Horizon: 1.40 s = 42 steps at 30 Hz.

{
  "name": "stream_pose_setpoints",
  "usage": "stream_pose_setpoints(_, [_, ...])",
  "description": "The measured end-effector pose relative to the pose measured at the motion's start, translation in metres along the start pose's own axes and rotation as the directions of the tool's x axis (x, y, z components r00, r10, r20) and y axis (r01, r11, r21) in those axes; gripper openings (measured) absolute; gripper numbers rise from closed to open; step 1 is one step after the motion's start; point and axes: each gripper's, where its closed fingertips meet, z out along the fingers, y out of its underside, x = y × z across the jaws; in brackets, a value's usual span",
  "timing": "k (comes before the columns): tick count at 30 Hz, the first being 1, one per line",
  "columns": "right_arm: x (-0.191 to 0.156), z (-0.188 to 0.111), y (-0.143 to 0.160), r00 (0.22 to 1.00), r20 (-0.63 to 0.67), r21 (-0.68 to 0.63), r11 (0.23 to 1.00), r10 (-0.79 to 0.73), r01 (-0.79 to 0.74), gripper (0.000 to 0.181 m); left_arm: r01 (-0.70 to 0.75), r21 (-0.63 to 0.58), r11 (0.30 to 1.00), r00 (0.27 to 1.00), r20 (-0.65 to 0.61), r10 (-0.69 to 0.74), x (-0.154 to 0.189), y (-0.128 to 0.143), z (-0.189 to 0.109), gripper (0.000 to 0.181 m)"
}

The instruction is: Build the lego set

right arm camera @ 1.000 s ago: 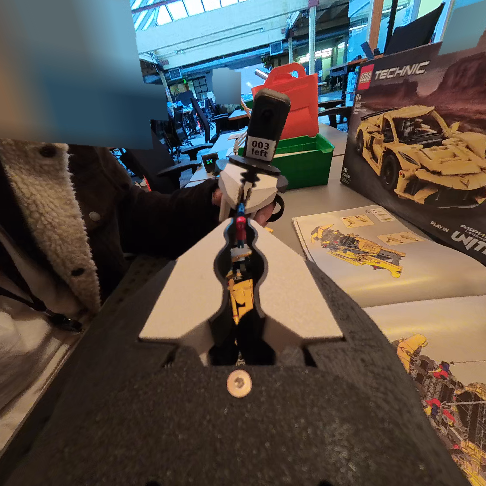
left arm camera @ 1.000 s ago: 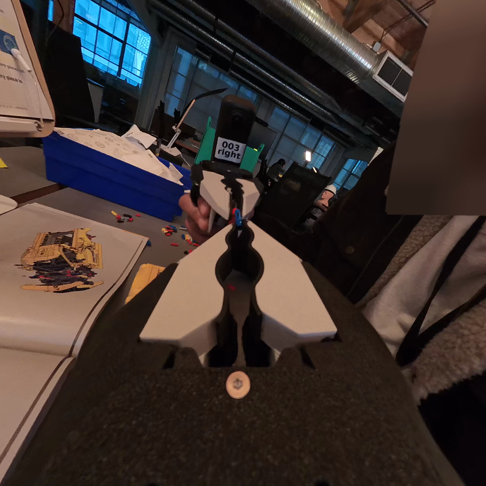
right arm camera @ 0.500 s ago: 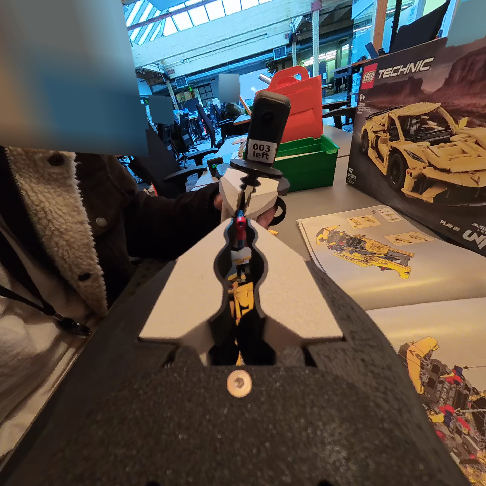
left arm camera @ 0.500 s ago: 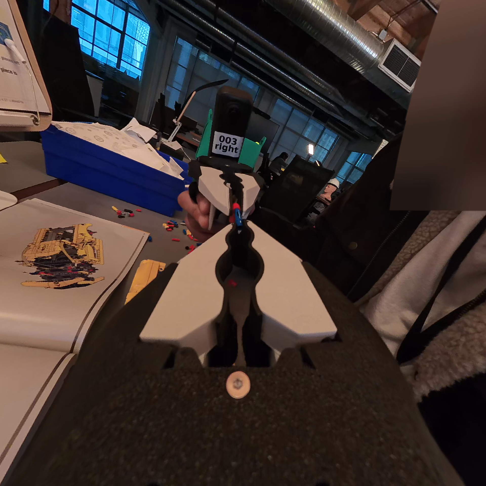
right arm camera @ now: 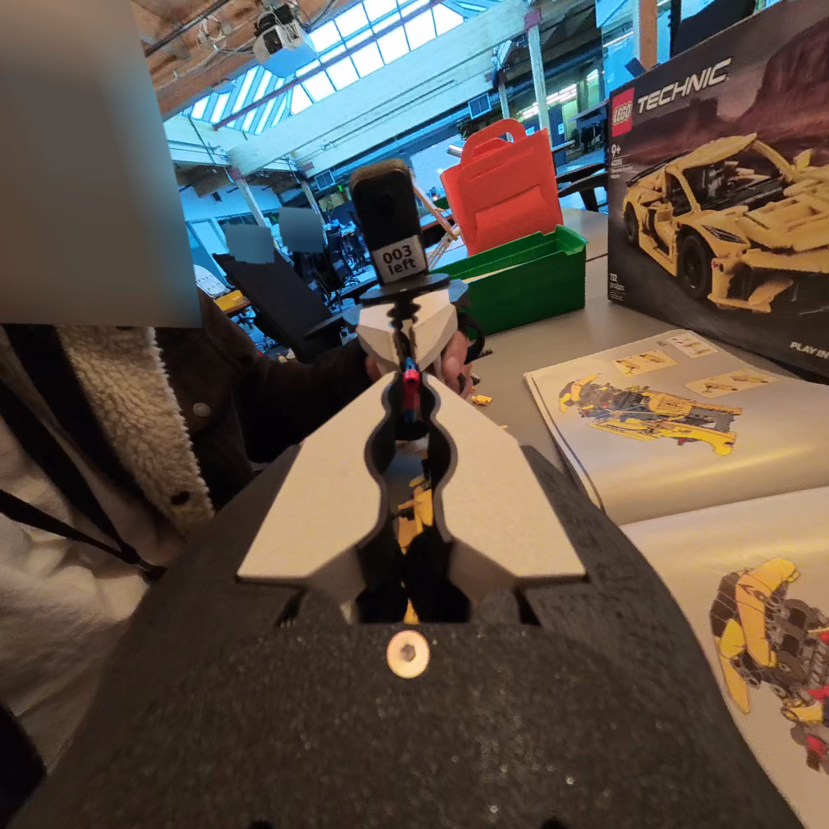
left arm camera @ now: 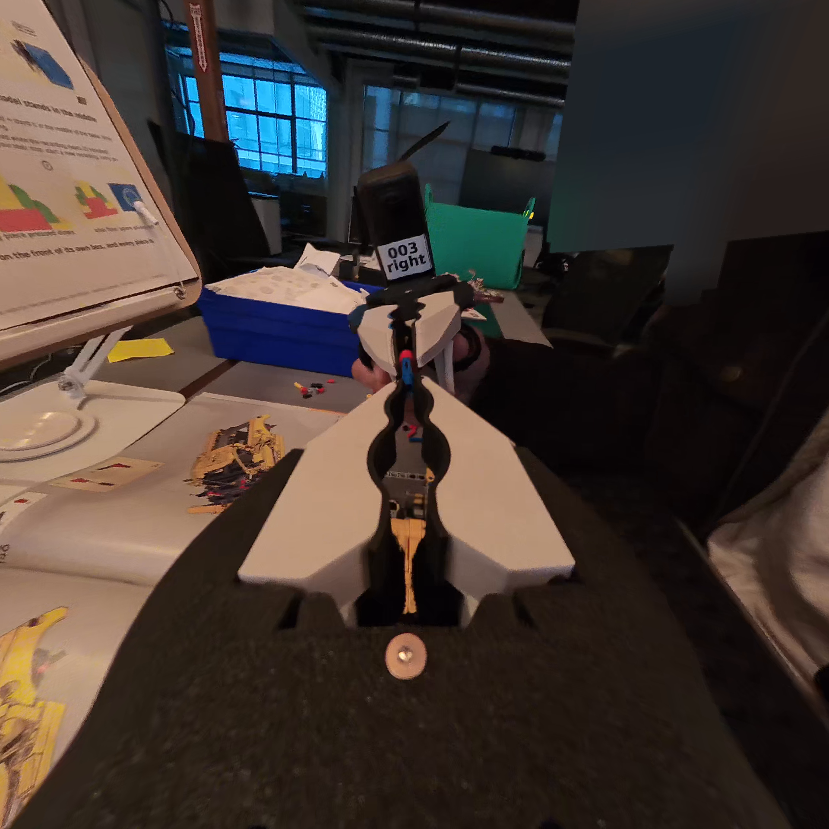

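My two grippers meet tip to tip above the table. My left gripper (left arm camera: 406,385) is shut on a small blue pin (left arm camera: 407,376). The pin also shows in the right wrist view (right arm camera: 407,362), at the left gripper's tips. My right gripper (right arm camera: 410,381) is shut on a small red connector (right arm camera: 409,377). The connector also shows in the left wrist view (left arm camera: 405,357), at the right gripper's tips. The blue pin and the red connector touch end to end. A yellow, partly built model (right arm camera: 417,507) lies below and shows only through the slot between my fingers.
An open instruction booklet (right arm camera: 650,417) lies on the table, with the set's box (right arm camera: 717,179) behind it. A green bin (right arm camera: 525,287) and an orange bag (right arm camera: 502,197) stand farther back. A blue bin (left arm camera: 278,327), loose small pieces (left arm camera: 311,388) and a sheet on a stand (left arm camera: 67,179) are at the left. The person's jacket is close by. Both grippers' tips are close together, under 4 cm apart.
Both grippers have swung round together, so the background has shifted in both views. They stay tip to tip, with the blue pin and the red connector still held and touching.
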Motion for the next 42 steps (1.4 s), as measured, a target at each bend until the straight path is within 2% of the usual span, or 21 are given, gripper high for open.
stream_pose_setpoints(4, [-0.002, -0.001, 0.001, 1.000, 0.006, -0.011, 1.000, -0.015, 0.015, 0.006, 0.030, -0.013, 0.999, 0.999, -0.029, -0.030, 0.003, 0.004, 0.002, 0.003])
stream_pose_setpoints(7, [-0.008, 0.000, 0.004, 0.998, 0.015, -0.044, 0.997, -0.060, 0.061, 0.006, 0.110, -0.017, 0.994, 0.989, -0.101, -0.111, 0.009, 0.006, 0.002, 0.003])
stream_pose_setpoints(11, [-0.011, 0.000, 0.015, 0.992, -0.001, -0.137, 0.983, -0.123, 0.122, 0.006, 0.163, -0.042, 0.986, 0.974, -0.155, -0.168, 0.013, 0.009, -0.001, 0.003])
stream_pose_setpoints(13, [-0.012, -0.001, 0.019, 0.990, 0.000, -0.175, 0.975, -0.143, 0.141, 0.006, 0.162, -0.070, 0.984, 0.971, -0.167, -0.171, 0.016, 0.013, -0.001, 0.003])
stream_pose_setpoints(21, [-0.011, 0.001, 0.021, 0.992, 0.006, -0.175, 0.977, -0.123, 0.122, 0.006, 0.154, -0.149, 0.977, 0.969, -0.170, -0.179, 0.019, 0.029, 0.004, 0.003])
stream_pose_setpoints(23, [-0.008, 0.001, 0.030, 0.989, -0.014, -0.236, 0.962, -0.145, 0.137, 0.006, 0.148, -0.203, 0.968, 0.970, -0.160, -0.182, 0.019, 0.041, 0.008, 0.003])
stream_pose_setpoints(26, [-0.008, -0.003, 0.035, 0.988, -0.017, -0.279, 0.949, -0.155, 0.144, 0.006, 0.163, -0.214, 0.963, 0.964, -0.172, -0.201, 0.019, 0.042, 0.005, 0.003])
stream_pose_setpoints(28, [-0.006, -0.007, 0.047, 0.985, -0.028, -0.359, 0.922, -0.170, 0.149, 0.006, 0.150, -0.251, 0.956, 0.966, -0.169, -0.195, 0.019, 0.047, 0.002, 0.003])
stream_pose_setpoints(32, [-0.005, -0.004, 0.059, 0.986, -0.019, -0.411, 0.901, -0.163, 0.141, 0.006, 0.094, -0.334, 0.938, 0.975, -0.160, -0.155, 0.020, 0.059, -0.002, 0.003])
stream_pose_setpoints(37, [-0.006, -0.001, 0.056, 0.991, 0.000, -0.370, 0.921, -0.131, 0.122, 0.006, 0.114, -0.302, 0.946, 0.971, -0.168, -0.171, 0.019, 0.054, -0.003, 0.003])
stream_pose_setpoints(42, [-0.003, -0.001, 0.050, 0.994, -0.001, -0.311, 0.945, -0.107, 0.101, 0.006, 0.159, -0.220, 0.962, 0.967, -0.160, -0.196, 0.013, 0.043, -0.002, 0.003])
